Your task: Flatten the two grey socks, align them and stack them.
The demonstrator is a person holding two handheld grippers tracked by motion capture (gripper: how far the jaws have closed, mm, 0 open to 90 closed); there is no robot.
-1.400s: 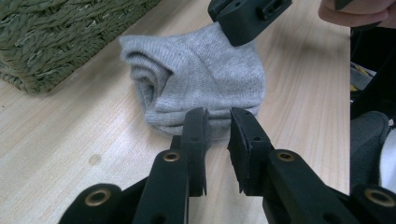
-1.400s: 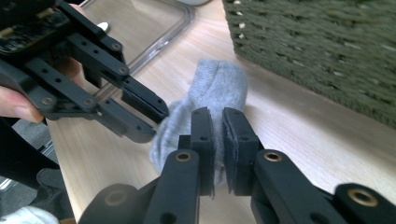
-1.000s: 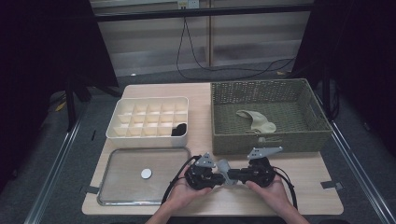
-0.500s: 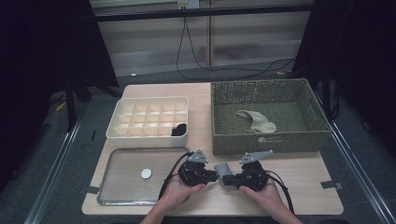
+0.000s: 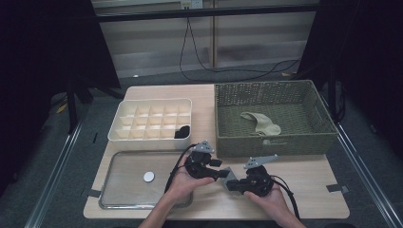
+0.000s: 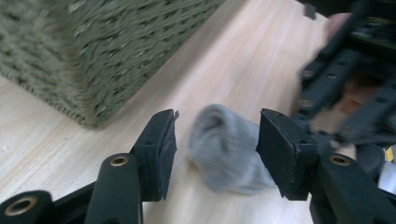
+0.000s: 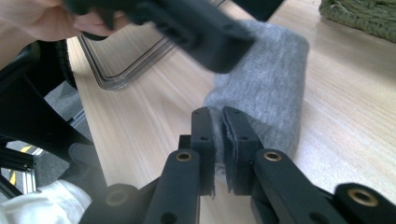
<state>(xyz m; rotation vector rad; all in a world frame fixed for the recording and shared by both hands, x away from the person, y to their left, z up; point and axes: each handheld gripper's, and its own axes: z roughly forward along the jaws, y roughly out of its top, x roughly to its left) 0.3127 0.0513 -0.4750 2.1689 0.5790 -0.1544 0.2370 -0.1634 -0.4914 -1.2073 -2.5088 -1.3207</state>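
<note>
The grey sock (image 7: 266, 88) lies on the wooden surface (image 5: 304, 178) between the two tools. The right hand-held gripper (image 7: 218, 140) is clamped on the sock's edge, pads pinching the fabric. The left hand-held gripper (image 6: 215, 149) has just been opening; its jaws stand apart either side of the sock, apparently not pressing, though the picture is blurred. The wicker basket (image 6: 93, 51) sits just beyond it.

We can read no text, label, brand, number or sign anywhere around the olive woven wicker basket (image 5: 273, 118). The small pale plate on the far wall behind that basket is too blurred for us to make out any writing.
</note>
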